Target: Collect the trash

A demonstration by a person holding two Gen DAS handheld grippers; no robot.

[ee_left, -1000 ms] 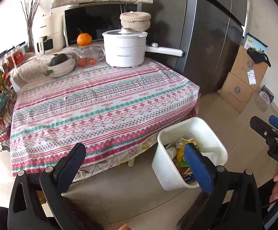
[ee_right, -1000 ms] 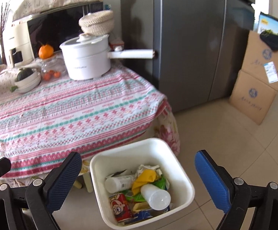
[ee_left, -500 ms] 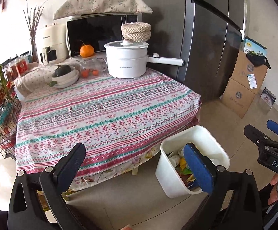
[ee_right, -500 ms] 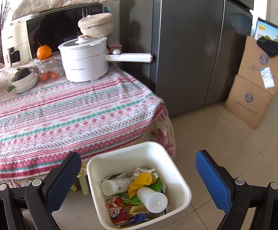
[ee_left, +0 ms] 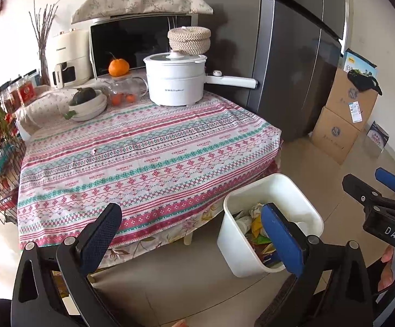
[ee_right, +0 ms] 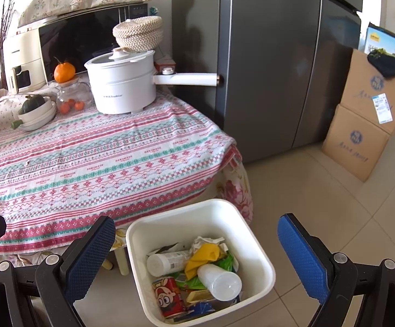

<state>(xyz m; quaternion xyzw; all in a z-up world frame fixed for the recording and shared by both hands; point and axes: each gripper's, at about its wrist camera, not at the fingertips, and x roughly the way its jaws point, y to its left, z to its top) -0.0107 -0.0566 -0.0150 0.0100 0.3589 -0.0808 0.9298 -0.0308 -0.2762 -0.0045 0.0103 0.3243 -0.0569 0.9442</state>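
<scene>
A kitchen corner is seen, with pale floor tiles (ee_right: 333, 204), a tall dark fridge (ee_right: 265, 68) and a low table draped in a striped, patterned tablecloth (ee_right: 102, 158). At the far end of the table a white electric pot (ee_right: 122, 87) is set, its long handle pointing toward the fridge, with a woven basket (ee_right: 138, 35) behind its lid. Beside the pot a glass jar topped by an orange (ee_right: 64, 72) and a stack of bowls holding a dark green squash (ee_right: 34, 103) are found, and a microwave (ee_left: 140, 43) under a floral cover is placed behind them. Two stacked cardboard boxes (ee_right: 366, 125) are stood against the wall next to the fridge.

On the floor, just off the table's near corner, a white bin (ee_right: 251, 248) is placed upright. It is partly filled with trash: a red can (ee_right: 168, 297) with a cartoon face, a white bottle (ee_right: 164, 261) lying on its side, a clear plastic cup (ee_right: 219, 282), a yellow wrapper (ee_right: 202, 254) and crumpled paper (the rest is too jumbled to be told apart).

The right gripper (ee_right: 196, 253) is held above the bin with its blue-padded fingers spread wide and nothing between them. The left gripper (ee_left: 192, 237) is likewise spread wide and empty, held over the floor between table edge and bin.
</scene>
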